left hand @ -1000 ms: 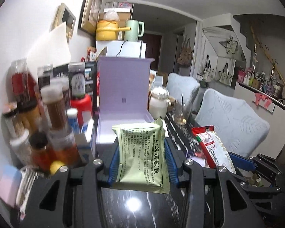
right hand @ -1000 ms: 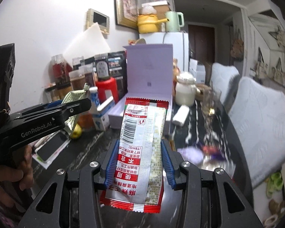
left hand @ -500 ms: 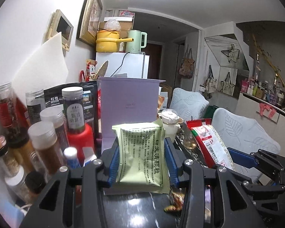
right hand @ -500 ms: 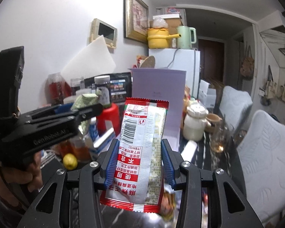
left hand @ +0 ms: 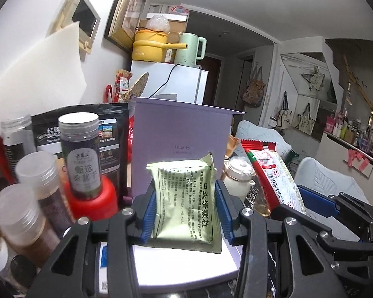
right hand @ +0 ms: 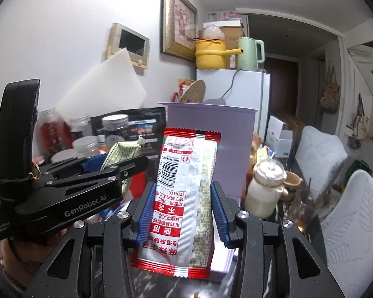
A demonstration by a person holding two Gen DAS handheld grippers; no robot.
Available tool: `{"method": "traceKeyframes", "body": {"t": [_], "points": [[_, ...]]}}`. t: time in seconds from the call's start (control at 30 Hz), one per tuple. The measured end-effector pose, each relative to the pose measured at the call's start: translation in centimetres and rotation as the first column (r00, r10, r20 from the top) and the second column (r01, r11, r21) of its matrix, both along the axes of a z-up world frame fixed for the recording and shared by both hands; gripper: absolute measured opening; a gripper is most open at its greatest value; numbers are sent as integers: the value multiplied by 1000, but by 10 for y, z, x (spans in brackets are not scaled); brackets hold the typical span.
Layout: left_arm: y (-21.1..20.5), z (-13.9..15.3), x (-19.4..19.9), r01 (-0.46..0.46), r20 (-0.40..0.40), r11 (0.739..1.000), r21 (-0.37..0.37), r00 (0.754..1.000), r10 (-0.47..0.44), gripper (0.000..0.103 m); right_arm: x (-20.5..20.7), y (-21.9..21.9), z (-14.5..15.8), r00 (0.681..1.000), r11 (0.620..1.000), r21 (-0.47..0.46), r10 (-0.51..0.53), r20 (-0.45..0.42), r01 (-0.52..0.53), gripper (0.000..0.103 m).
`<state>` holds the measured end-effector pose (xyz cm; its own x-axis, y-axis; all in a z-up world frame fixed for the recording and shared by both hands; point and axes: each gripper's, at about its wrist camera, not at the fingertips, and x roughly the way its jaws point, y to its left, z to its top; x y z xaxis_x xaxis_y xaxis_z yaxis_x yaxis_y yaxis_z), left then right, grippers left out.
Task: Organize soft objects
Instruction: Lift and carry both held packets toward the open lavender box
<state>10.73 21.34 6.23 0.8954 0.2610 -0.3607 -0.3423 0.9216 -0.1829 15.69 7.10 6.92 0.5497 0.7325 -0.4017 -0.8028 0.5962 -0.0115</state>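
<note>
My left gripper is shut on a pale green sachet and holds it upright above the front of an open lilac box. My right gripper is shut on a red and white snack packet, also upright, just before the same lilac box. The right gripper and its packet show at the right of the left wrist view. The left gripper with the green sachet shows at the left of the right wrist view.
Spice jars, a red canister and a black pouch crowd the left by the wall. A cream ceramic pot and a glass stand right of the box. A white fridge stands behind; padded chairs stand right.
Both grippers have risen and moved toward the lilac box with their packets still held. The dark table top has dropped out of view and the box's tray now lies under the left gripper.
</note>
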Motion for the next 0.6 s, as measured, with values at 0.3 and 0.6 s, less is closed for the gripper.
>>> {"method": "traceKeyframes", "body": {"t": [0.3, 0.6], "points": [[30, -20, 47, -50, -34, 998, -26, 998, 49, 43, 51, 31, -15, 999, 1000, 8, -21, -42, 21, 43], [52, -49, 90, -72, -125, 997, -32, 990, 67, 43, 93, 60, -40, 994, 998, -29, -55, -95, 52, 43]]}}
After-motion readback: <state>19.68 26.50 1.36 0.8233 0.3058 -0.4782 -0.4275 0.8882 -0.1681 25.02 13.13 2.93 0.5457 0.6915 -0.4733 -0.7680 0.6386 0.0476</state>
